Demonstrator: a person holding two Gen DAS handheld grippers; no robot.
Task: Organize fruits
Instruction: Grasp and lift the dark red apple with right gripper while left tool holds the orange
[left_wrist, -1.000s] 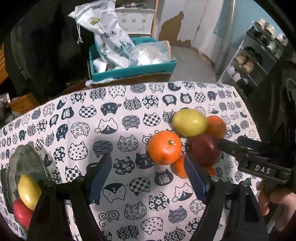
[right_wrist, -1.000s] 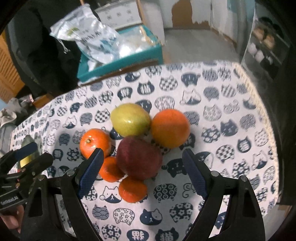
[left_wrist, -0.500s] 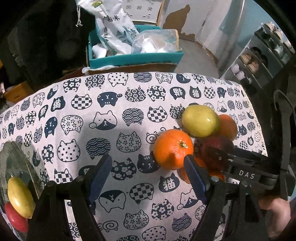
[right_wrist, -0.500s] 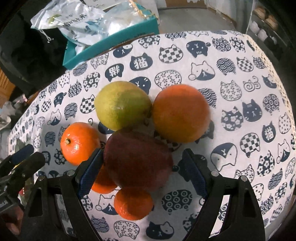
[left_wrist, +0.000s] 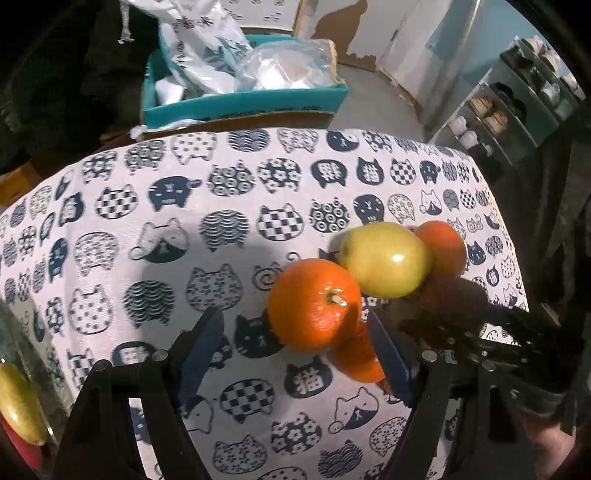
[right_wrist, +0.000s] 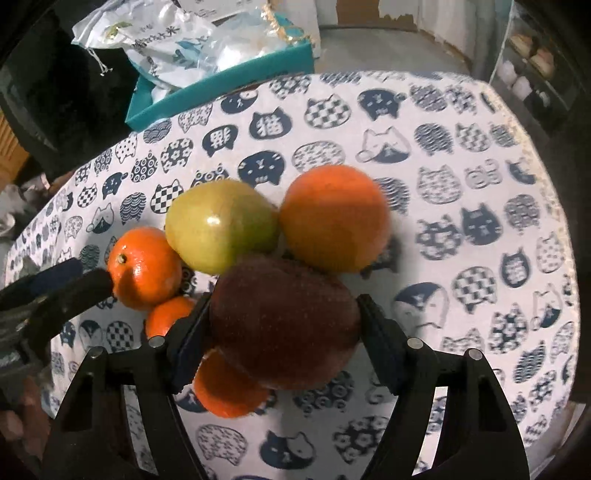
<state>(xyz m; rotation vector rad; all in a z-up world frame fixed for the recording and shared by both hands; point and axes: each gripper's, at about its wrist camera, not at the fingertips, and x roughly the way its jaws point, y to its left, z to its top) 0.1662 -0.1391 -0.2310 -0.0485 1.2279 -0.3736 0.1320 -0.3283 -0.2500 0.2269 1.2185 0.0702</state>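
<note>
A heap of fruit lies on the cat-print tablecloth. In it are a yellow-green fruit, a big orange, a stemmed tangerine, two smaller oranges, and a dark red fruit. My right gripper is closing on the dark red fruit, and both pads touch its sides. My left gripper stands open just before the tangerine, its right finger beside a small orange. The right gripper covers most of the red fruit in the left wrist view.
At the far left a glass plate holds a yellow fruit and a red one. Behind the table stands a teal box with plastic bags. A shoe rack is at the back right. The table's edge runs close to the fruit on the right.
Both grippers have come down closer to the fruit heap. The right jaws have narrowed from wide of the dark red fruit onto its sides. The left jaws kept their width.
</note>
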